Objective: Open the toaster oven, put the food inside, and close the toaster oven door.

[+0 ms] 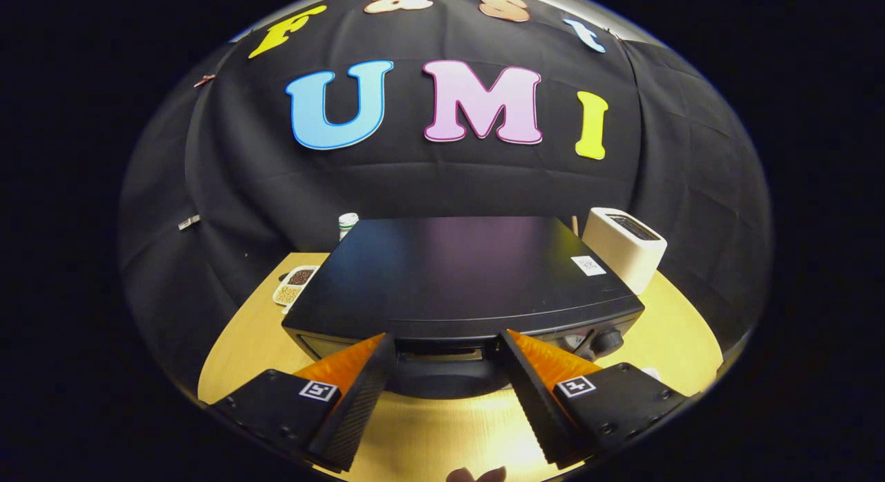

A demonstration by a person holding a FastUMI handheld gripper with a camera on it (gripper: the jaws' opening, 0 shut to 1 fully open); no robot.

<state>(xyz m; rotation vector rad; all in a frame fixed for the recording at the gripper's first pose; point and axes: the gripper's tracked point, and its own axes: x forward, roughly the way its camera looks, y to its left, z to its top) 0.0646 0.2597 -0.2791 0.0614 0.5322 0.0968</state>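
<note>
My tongs (448, 350) are spread wide, right at the toaster oven (463, 281) door handle (442, 355). The oven looks heavy and hard. I should pinch the handle's middle.

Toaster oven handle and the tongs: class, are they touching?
Cannot tell. In the gripper view the open tongs flank the toaster oven handle, fingertips level with it; no gap or contact is plain.

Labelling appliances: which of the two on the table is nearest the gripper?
The black flat-topped toaster oven, right at the open gripper fingertips. The white slot toaster stands beyond, by its far right corner.
</note>
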